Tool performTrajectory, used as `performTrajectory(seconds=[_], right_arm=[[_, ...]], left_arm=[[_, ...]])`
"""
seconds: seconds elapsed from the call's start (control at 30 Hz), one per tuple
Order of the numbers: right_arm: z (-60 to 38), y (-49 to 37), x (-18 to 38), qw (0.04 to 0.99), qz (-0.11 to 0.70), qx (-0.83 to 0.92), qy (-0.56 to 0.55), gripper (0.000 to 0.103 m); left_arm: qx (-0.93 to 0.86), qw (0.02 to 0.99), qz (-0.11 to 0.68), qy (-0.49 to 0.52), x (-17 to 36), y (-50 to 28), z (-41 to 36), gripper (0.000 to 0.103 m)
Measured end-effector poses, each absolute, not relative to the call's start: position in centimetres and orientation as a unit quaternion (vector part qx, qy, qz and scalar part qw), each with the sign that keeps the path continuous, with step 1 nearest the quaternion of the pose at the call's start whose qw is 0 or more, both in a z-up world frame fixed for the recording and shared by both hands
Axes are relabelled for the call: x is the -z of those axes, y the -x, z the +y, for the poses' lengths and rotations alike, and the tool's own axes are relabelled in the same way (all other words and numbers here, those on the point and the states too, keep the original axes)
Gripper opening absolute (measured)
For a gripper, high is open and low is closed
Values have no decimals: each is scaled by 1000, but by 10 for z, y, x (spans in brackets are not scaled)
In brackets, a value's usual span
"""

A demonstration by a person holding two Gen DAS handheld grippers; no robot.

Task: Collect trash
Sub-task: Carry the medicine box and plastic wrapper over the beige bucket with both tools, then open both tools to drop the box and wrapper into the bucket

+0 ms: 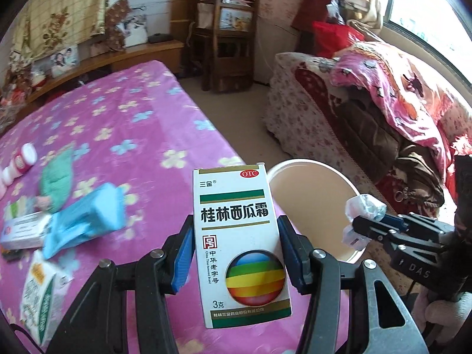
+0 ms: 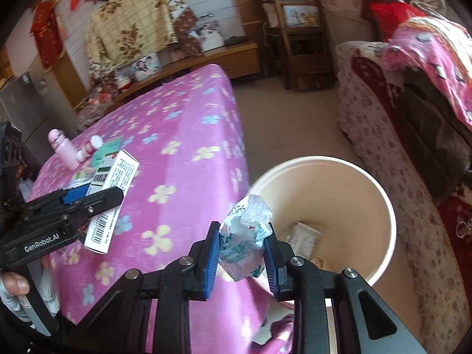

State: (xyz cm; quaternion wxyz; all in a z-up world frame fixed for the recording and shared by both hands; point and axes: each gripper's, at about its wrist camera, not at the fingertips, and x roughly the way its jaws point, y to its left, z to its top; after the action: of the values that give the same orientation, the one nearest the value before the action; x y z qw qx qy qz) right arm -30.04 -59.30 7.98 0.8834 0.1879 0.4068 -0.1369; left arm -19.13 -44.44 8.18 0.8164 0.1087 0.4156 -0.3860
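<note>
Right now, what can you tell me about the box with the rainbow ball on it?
The medicine box is a small white cardboard carton with green and gold stripes, dark Chinese writing, a red oval mark and a rainbow-striped ball. It stands upright, closed, clamped at its sides between the left gripper's blue pads, held above the pink bed's edge beside the cream bucket.

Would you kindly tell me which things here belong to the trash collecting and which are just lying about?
Belonging to the job:
- white cardboard medicine box in the left gripper
- crumpled printed plastic wrapper in the right gripper
- round cream plastic bin
- blue packet on the pink flowered bedspread

Just lying about:
- pink bottle
- wooden shelf
- pink blanket
</note>
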Motion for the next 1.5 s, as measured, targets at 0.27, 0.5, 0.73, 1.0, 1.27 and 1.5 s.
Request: performTrajectory(seconds=[0.27,0.5,0.73,1.0,1.27,1.5], right_arm=[[-627,309,-59,870,412,176,-205,30],[-648,314,-41,857,414,202,-232,30],[-655,313,-38,854,413,212,-235,30],[-659,315,-35,850,412,223,-243,30],[-666,318,-35,845,408,242,-249,32],[-679,325,-32,832,401,262,-281,38]], left_arm=[[418,795,426,-111,-74,193,-488,56],[434,780,436,-114,-64,194,-515,56],[442,773,440,-118,-57,194,-531,56],[445,767,447,-116,-53,191,-537,56],[448,764,451,-115,-51,190,-540,56],[449,760,457,-107,-48,188,-541,66]])
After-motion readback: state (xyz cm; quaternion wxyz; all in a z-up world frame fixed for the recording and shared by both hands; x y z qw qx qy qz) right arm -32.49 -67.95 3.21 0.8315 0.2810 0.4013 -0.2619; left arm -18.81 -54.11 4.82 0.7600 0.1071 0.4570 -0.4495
